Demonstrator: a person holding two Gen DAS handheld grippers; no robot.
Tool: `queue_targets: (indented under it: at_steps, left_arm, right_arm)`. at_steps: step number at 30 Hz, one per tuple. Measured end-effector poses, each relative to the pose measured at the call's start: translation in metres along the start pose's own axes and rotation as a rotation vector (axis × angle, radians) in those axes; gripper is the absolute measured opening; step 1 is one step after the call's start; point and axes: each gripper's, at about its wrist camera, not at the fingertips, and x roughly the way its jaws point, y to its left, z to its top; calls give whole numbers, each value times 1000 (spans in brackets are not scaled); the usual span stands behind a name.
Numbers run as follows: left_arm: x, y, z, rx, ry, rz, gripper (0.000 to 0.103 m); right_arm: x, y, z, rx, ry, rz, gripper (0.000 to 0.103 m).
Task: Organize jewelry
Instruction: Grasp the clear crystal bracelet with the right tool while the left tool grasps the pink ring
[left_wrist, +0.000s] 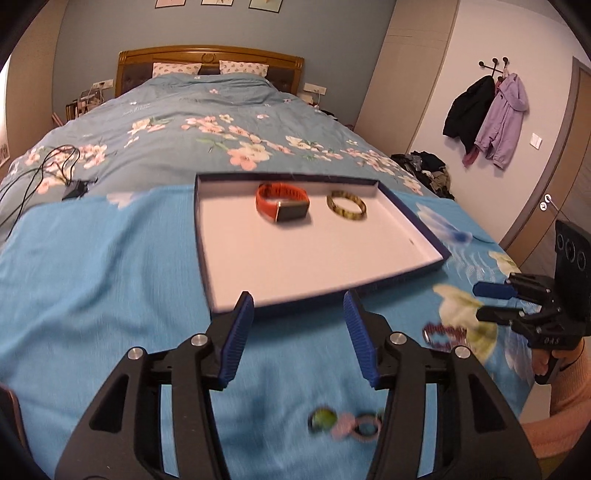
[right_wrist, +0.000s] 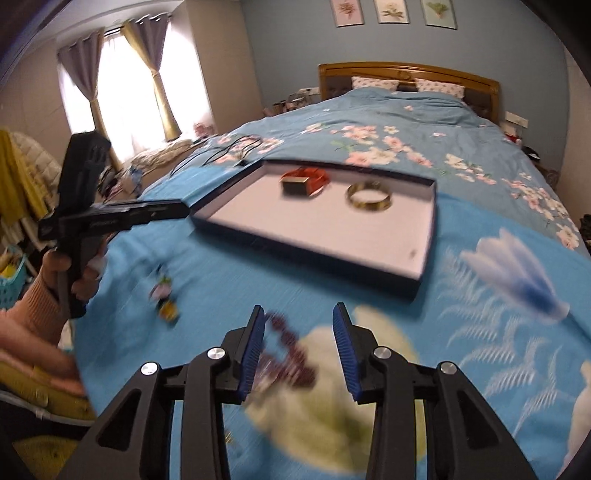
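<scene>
Left wrist view: left gripper (left_wrist: 298, 304) gapes empty before the tray (left_wrist: 236, 254); right gripper (right_wrist: 299, 321) parted over the beaded bracelet (right_wrist: 291, 354), untouched.

Left gripper (left_wrist: 298, 299): held with jaws apart, nothing between them.
Box lid (left_wrist: 236, 295): laid on the blue cloth (left_wrist: 92, 277), just beyond the fingertips.
Orange watch (left_wrist: 282, 207): placed inside, beside a green bangle (left_wrist: 346, 206).
Beaded bracelet (left_wrist: 443, 335): seen near the right gripper (left_wrist: 480, 301).
Rings (left_wrist: 345, 424): blurred, on the cloth.
</scene>
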Motion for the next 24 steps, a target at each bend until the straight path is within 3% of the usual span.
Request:
queue_targets:
  at_steps: [5,13,18,20,24]
  left_arm:
    - [-15,-2,-26,-22,16,-41,50]
    - [-25,-32,-60,62,81,-97,51]
    - [-23,-38,-67,76,115,-108,50]
    - [-22,-38,-67,81,122,-102,50]
    - [-19,-41,-69,87,141,-100,49]
  right_arm:
    - [4,22,-19,-51,37,-1,37]
    - [12,41,-24,-116,45,-31,37]
    - [15,43,-25,-124,52,-61,24]
    - [16,44,-26,-131,56,-80,11]
    - [16,46,-28,-144,55,-107,8]
